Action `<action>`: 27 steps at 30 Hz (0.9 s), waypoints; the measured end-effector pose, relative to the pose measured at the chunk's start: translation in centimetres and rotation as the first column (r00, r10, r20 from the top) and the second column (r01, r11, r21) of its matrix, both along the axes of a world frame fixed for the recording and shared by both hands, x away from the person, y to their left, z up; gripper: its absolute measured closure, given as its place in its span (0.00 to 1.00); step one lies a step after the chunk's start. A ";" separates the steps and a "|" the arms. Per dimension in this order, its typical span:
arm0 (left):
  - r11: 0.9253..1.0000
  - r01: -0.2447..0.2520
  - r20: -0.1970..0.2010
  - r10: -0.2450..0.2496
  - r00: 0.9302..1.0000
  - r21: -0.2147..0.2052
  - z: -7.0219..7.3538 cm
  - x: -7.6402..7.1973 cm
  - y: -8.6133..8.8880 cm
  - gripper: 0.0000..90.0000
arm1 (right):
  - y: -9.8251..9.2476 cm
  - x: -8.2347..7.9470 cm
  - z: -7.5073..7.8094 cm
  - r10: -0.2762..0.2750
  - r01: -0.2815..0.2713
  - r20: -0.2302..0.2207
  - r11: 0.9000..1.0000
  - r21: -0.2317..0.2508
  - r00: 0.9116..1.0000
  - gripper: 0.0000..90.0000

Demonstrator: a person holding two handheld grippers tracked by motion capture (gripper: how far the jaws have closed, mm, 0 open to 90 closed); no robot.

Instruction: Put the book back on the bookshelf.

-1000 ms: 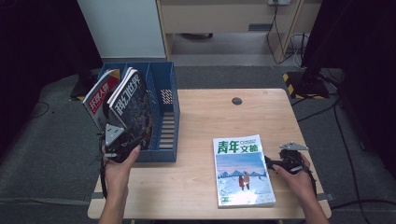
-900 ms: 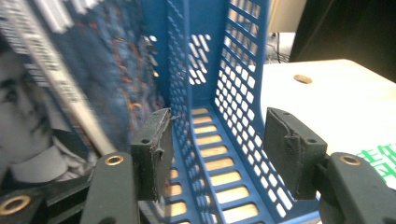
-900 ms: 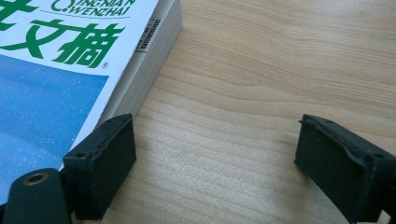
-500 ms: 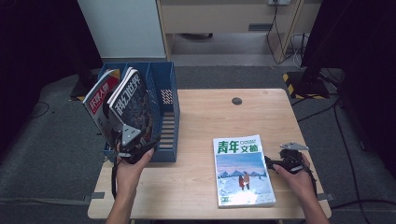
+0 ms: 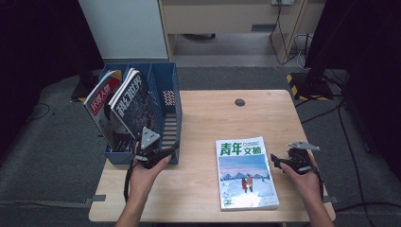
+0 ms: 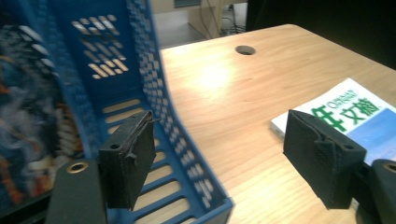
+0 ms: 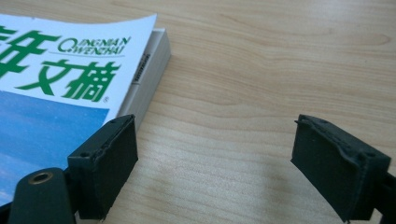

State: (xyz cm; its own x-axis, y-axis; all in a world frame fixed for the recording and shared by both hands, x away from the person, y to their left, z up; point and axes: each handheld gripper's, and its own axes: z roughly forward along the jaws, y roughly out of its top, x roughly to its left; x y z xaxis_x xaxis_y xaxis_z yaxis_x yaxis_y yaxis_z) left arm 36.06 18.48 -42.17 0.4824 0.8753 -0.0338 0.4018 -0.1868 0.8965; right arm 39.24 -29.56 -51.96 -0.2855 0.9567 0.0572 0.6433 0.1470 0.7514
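Right gripper (image 5: 279,160) is the one that matters here: it sits just off the right edge of the magazine (image 5: 246,172), jaws spread wide with nothing between them, and in the right gripper view one pad (image 7: 105,165) sits right at the magazine's edge (image 7: 144,77) while the other is out over bare wood. So the magazine lies to the left of that gripper, flat on the tabletop (image 5: 208,113), long axis running away from the person, title end at the far side. My guess is the next move is sliding a jaw under that right edge, which looks fiddly since the magazine lies flush on the wood with only a thin side to catch. Left gripper (image 5: 158,155) is over by the front of the blue file rack (image 5: 170,101), jaws have just been opening and there's nothing in them; the left gripper view has one pad (image 6: 128,161) over the rack's slotted floor and the other over the tabletop. It's well apart from the magazine, so the right hand is clearly nearer. The rack already holds two magazines (image 5: 120,106) leaning in its left slots, and the rightmost slot looks free. Plenty of bare tabletop between magazine and rack for carrying it across; the magazine's near end sits close to the front edge of the tabletop, so not much slack there.
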 end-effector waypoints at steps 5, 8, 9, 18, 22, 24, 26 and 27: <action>0.999 0.032 -0.015 -0.032 0.999 0.007 -0.3 -0.2 -1.1 0.25 | 0.4 -0.2 0.8 0.028 -0.028 0.024 0.999 0.018 0.999 0.15; 0.999 0.049 -0.019 -0.048 0.999 0.007 -0.5 -0.3 -1.9 0.25 | 0.9 -0.4 1.1 0.054 -0.055 0.033 0.998 0.023 0.998 0.14; 0.998 0.056 -0.020 -0.056 0.998 0.007 -0.6 -0.3 -2.2 0.25 | 1.1 -0.4 1.1 0.063 -0.064 0.026 0.998 0.026 0.998 0.14; 0.991 0.124 -0.049 -0.122 0.991 0.048 -1.7 -0.6 -4.8 0.23 | 3.0 -0.6 1.1 0.162 -0.162 -0.001 0.984 0.075 0.987 0.07; 0.986 0.155 -0.063 -0.151 0.987 0.062 -2.3 -0.8 -6.1 0.23 | 3.7 -0.7 0.9 0.204 -0.202 -0.021 0.976 0.075 0.979 0.05; 0.982 0.173 -0.069 -0.169 0.983 0.073 -2.6 -0.8 -6.8 0.23 | 3.9 -0.7 0.8 0.226 -0.223 -0.028 0.972 0.078 0.974 0.05; 0.981 0.182 -0.076 -0.176 0.981 0.074 -2.9 -0.8 -7.4 0.22 | 4.2 -0.7 0.6 0.246 -0.241 -0.045 0.967 0.086 0.968 0.05; 0.980 0.186 -0.081 -0.180 0.980 0.075 -3.1 -0.8 -7.7 0.22 | 4.3 -0.7 0.5 0.255 -0.250 -0.057 0.965 0.079 0.965 0.05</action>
State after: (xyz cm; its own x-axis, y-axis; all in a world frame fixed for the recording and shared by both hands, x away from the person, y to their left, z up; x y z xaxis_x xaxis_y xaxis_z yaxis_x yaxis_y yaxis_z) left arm 35.27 10.81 -45.26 0.6333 0.7739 -0.0067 0.4184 -0.3350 0.8442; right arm 38.51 -25.31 -51.50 -0.5104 0.8470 0.1484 0.6406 0.2594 0.7227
